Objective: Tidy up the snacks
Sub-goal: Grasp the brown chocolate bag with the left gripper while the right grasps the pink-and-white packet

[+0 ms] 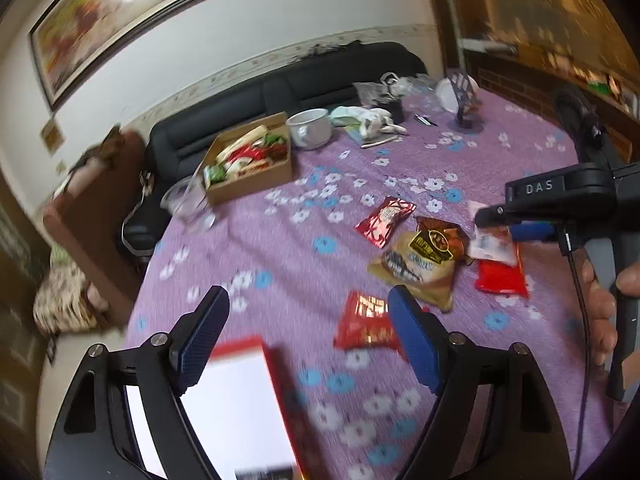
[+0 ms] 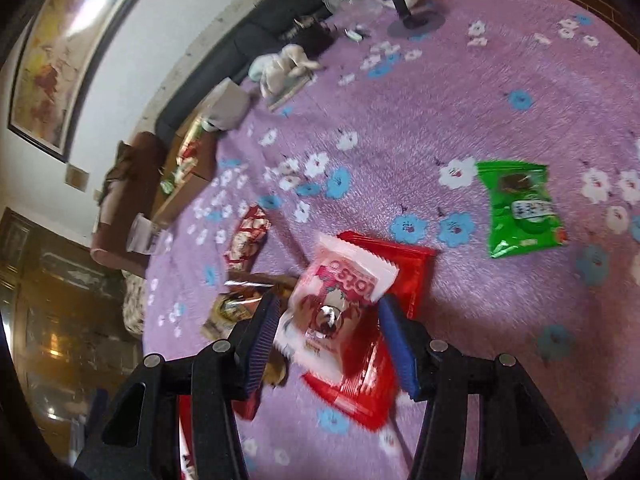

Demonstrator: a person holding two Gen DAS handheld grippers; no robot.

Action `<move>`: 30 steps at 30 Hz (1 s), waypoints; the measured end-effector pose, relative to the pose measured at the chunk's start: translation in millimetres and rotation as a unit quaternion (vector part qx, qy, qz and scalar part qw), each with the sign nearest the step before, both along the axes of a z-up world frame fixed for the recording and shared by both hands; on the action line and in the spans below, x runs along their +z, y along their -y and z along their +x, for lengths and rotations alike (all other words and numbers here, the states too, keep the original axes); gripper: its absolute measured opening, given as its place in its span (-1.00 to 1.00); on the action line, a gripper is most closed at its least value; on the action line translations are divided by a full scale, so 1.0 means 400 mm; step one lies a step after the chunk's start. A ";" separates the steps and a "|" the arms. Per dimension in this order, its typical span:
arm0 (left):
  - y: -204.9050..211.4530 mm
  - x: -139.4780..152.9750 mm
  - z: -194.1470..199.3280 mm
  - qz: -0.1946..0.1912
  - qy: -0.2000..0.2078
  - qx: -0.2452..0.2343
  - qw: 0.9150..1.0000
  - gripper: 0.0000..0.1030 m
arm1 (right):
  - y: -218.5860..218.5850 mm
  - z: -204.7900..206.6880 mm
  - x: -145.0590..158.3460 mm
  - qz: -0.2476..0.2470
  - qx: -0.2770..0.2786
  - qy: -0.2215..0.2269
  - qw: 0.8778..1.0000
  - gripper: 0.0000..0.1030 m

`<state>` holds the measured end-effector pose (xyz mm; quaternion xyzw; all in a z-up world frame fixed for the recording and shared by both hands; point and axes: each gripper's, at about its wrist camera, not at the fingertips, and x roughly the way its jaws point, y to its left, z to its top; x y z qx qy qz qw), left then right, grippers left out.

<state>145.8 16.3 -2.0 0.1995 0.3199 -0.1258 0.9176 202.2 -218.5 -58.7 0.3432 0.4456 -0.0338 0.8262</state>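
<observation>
purple tablecloth [image 2: 500, 92] bears green packet [image 2: 520, 208], right view only.

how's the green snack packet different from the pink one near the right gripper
The green packet lies alone, flat on the purple cloth; the pink packet rests on a red packet. The green one sits clear of the right gripper; the pink one lies between its open fingers. Both are sealed snack packets.

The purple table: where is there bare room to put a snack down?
Bare cloth lies between the cardboard box and the small red packet, and right of the green packet. It is crowded around the brown bag and pink packet.
</observation>
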 end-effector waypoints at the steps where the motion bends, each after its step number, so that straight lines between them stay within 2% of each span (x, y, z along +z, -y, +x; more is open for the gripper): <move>1: 0.016 -0.008 0.010 0.012 0.001 -0.014 1.000 0.59 | 0.007 -0.004 -0.005 -0.018 0.000 0.002 1.000 -0.06; 4: 0.055 -0.024 0.025 0.026 0.000 -0.056 0.998 0.59 | -0.010 0.012 -0.011 -0.075 0.017 0.020 0.997 -0.23; 8: 0.121 -0.040 0.040 0.031 -0.003 -0.103 0.994 0.59 | -0.041 0.020 -0.005 -0.150 0.062 0.029 0.986 -0.28; 9: 0.135 -0.042 0.042 0.034 -0.004 -0.112 0.993 0.59 | -0.041 0.020 -0.005 -0.152 0.065 0.030 0.986 -0.29; 11: 0.176 -0.052 0.039 0.043 -0.005 -0.143 0.989 0.59 | -0.027 0.021 -0.004 -0.145 0.067 0.030 0.987 -0.30; 14: 0.218 -0.067 0.042 0.054 -0.004 -0.159 0.986 0.65 | 0.016 0.015 -0.008 -0.110 0.055 0.029 0.992 -0.32; 18: 0.256 -0.102 0.074 0.073 -0.020 -0.159 0.984 0.65 | 0.059 0.015 -0.016 -0.065 0.039 0.029 0.997 -0.33; 23: 0.278 -0.167 0.123 0.090 -0.073 -0.140 0.983 0.64 | 0.076 0.014 -0.019 -0.033 0.034 0.031 0.998 -0.34; 25: 0.274 -0.187 0.131 0.093 -0.080 -0.124 0.985 0.50 | 0.078 0.015 -0.022 -0.015 0.035 0.033 0.999 -0.35; 26: 0.268 -0.185 0.134 0.077 -0.083 -0.116 0.987 0.16 | 0.078 0.015 -0.022 -0.011 0.036 0.034 0.999 -0.35; 30: 0.238 -0.172 0.157 0.015 -0.117 -0.080 0.990 -0.11 | 0.073 0.012 -0.017 -0.008 0.036 0.040 0.999 -0.35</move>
